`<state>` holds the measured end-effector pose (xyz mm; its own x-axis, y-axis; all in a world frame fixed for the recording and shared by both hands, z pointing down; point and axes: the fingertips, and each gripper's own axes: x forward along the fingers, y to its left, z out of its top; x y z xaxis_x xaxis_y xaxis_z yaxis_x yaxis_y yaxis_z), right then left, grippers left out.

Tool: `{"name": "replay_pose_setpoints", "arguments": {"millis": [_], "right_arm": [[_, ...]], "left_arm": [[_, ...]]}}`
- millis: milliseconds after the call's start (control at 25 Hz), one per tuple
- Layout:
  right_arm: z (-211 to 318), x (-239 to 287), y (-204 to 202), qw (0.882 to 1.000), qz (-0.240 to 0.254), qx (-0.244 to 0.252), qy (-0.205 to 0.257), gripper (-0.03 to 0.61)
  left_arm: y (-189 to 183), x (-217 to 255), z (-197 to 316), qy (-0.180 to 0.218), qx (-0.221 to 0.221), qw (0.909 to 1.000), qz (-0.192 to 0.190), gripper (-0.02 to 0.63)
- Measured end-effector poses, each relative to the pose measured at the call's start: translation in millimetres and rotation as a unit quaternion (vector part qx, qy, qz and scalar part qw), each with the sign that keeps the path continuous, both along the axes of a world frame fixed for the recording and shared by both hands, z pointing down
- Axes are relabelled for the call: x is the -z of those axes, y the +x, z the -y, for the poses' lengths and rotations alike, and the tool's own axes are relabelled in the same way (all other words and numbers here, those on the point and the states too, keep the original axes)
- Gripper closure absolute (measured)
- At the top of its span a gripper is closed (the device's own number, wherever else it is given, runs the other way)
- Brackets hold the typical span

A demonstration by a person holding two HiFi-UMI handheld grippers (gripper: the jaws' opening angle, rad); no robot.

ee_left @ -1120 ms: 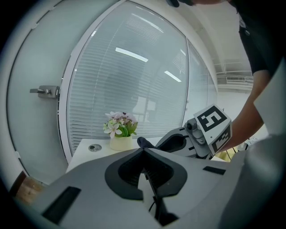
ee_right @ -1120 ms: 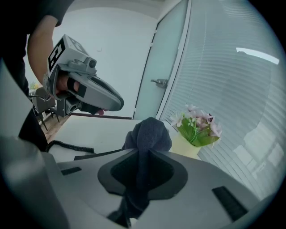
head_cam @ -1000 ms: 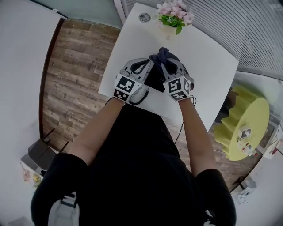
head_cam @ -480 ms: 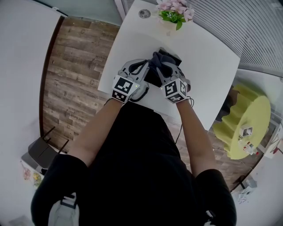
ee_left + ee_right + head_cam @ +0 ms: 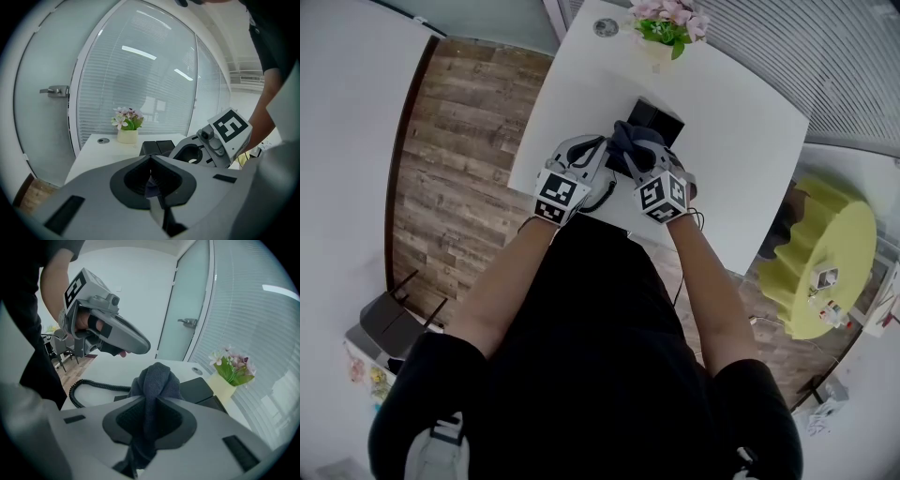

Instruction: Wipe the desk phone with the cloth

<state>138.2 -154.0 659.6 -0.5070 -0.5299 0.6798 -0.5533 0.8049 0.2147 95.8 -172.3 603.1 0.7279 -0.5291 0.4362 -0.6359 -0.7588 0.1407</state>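
The cloth [image 5: 154, 380] is a dark grey-blue, nappy terry piece, bunched into a soft knot. The right tongs [image 5: 151, 414] are clenched on its middle, with a loose tail hanging below. It should be light and limp and give to any surface, so the bunched head beyond the tips is the working part. The hold looks deep enough that it should not slip.

In the head view the cloth sits over the near part of the desk phone [image 5: 199, 389]. No view settles whether it is pressing on it. The phone is a black, hard, smooth-cased box with a sloped top, probably light enough to skid under a firm wipe. Its coiled cord [image 5: 86, 384] loops springily across the white, smooth bench [image 5: 741, 141].

The left tongs [image 5: 150, 160] are clenched with nothing held, raised just beside the right ones. Pink flowers [image 5: 667, 23] in a pale pot [image 5: 224, 383] stand beyond the phone.
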Motion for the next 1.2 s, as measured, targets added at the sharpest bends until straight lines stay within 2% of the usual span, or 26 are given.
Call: {"name": "replay_pose_setpoints", "arguments": {"millis": [400,680,840,1040,1200], "right_arm": [[-24.9,-14.5,-14.2,0.999,-0.013,0.014,-0.026,0.506],[-50.7,-29.0,-24.4,0.997,-0.021,0.043,-0.058,0.506],[-53.5,-14.0,-23.0,0.996,0.037,0.007,-0.079,0.505],[-44.5,39.2,2.0,0.993,0.098,-0.053,-0.043,0.505],[-40.4,75.5,31.3,0.988,0.121,-0.093,-0.011,0.505]], "left_arm": [[-2.8,-1.1,-14.2,0.006,-0.004,0.9999,0.009,0.604],[-1.8,8.9,-20.0,0.015,-0.007,0.9998,0.011,0.604],[-3.3,17.7,-25.1,0.015,-0.009,0.9998,0.014,0.604],[7.6,41.8,-21.3,0.033,-0.017,0.9993,0.003,0.604],[27.6,67.3,-20.7,0.054,-0.034,0.9979,-0.012,0.604]]}}
